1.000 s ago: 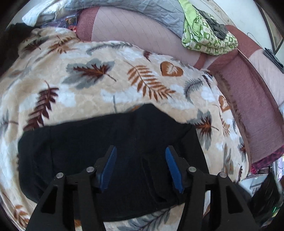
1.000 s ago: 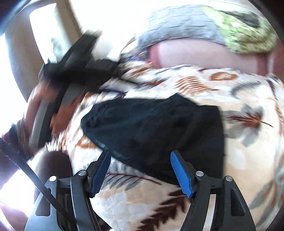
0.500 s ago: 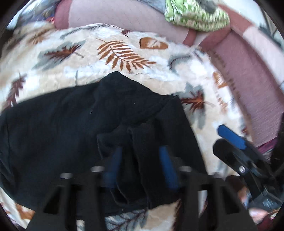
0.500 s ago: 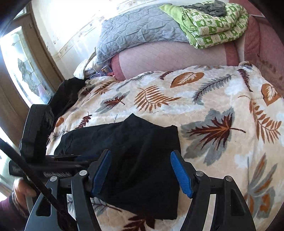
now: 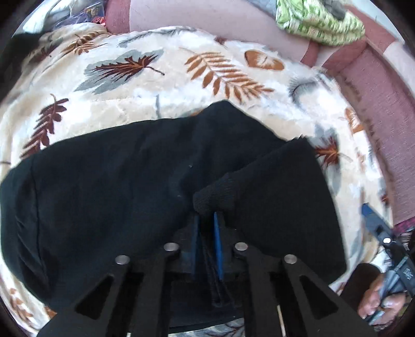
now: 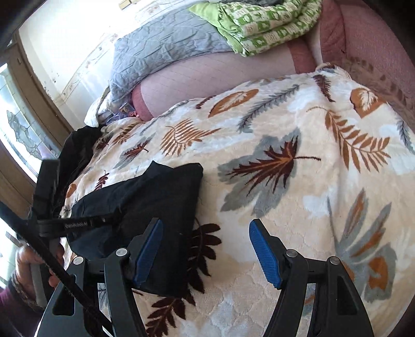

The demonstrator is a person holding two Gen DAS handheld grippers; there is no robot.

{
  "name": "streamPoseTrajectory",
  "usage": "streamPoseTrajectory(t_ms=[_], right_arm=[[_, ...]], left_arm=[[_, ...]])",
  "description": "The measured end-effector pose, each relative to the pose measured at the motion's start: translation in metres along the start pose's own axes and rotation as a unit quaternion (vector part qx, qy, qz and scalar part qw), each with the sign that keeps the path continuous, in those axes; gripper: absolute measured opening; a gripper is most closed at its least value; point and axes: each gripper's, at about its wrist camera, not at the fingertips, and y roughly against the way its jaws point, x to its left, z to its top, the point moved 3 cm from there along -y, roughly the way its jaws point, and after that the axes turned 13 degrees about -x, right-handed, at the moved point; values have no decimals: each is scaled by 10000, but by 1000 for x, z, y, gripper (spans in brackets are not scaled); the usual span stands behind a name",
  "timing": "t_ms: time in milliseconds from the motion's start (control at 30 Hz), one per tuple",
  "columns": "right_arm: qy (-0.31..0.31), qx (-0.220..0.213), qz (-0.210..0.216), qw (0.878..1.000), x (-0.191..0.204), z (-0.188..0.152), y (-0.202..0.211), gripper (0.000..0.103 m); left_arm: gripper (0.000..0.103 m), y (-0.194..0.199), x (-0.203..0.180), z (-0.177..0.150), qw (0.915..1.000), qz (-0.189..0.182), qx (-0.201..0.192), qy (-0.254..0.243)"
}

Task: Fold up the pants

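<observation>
The black pants lie folded on a cream leaf-print blanket. My left gripper is shut on the near edge of the pants, pinching a bunched fold of black cloth between its blue pads. In the right wrist view the pants lie at the left, on the blanket. My right gripper is open and empty, low over the blanket by the pants' right edge. Its left pad overlaps the cloth. The right gripper also shows in the left wrist view.
A pink sofa back runs behind the blanket, with a grey quilt and a folded green patterned cloth on top. Another dark garment lies at the blanket's far left. A window is at the left.
My left gripper closed from open onto the near edge of the pants. My right gripper swung right, past the pants' right edge, and stayed open.
</observation>
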Motion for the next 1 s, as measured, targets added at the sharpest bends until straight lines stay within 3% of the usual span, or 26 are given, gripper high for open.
streamPoseTrajectory(t_ms=[33,100,200,333,367,433,467,500,600,667,767,800,833,900,933,1000], right_arm=[[-66,26,45,10000,0,0,-3,75],[-131,47,135,9998,0,1,-6,75],[-158,100,257,9995,4,6,-18,79],[-307,297,392,9983,4,9,-51,80],[-421,367,444,9974,3,9,-60,80],[-709,594,642,9936,1,6,-82,76],[-910,784,797,9896,0,3,-94,50],[-1017,899,852,9871,0,1,-100,16],[-1148,755,853,9868,-3,8,-97,10],[-1179,599,824,9878,-5,14,-89,10],[-1055,603,622,9906,-9,15,-89,10],[-990,696,457,9916,-10,12,-93,13],[-968,750,319,9920,-12,9,-96,22],[-1038,769,238,9913,-16,8,-95,42],[-1118,703,259,9909,-19,11,-91,46],[-1290,458,309,9901,-22,19,-78,52]], left_arm=[[26,5,3,1,9997,-182,-60,157],[57,15,11,3,9971,-497,-202,546],[67,23,19,2,9935,-693,-356,833],[68,5,5,-8,9921,-1020,46,730],[65,-1,-2,-11,9937,-979,137,536],[34,-7,-14,-11,9980,-623,103,57],[22,-8,-21,-9,9980,-600,171,-93],[19,-7,-25,-5,9979,-622,181,-99],[19,3,-36,10,9974,-670,-137,-238],[20,-1,-37,14,9975,-654,-134,-220],[35,-28,-25,5,9993,-332,172,-36],[35,-28,-22,4,9991,-417,102,11],[37,-23,-21,4,9986,-532,54,51],[55,-12,-16,5,9975,-667,144,198],[61,-4,-12,7,9968,-754,56,246],[61,17,-4,7,9969,-734,-193,193]])
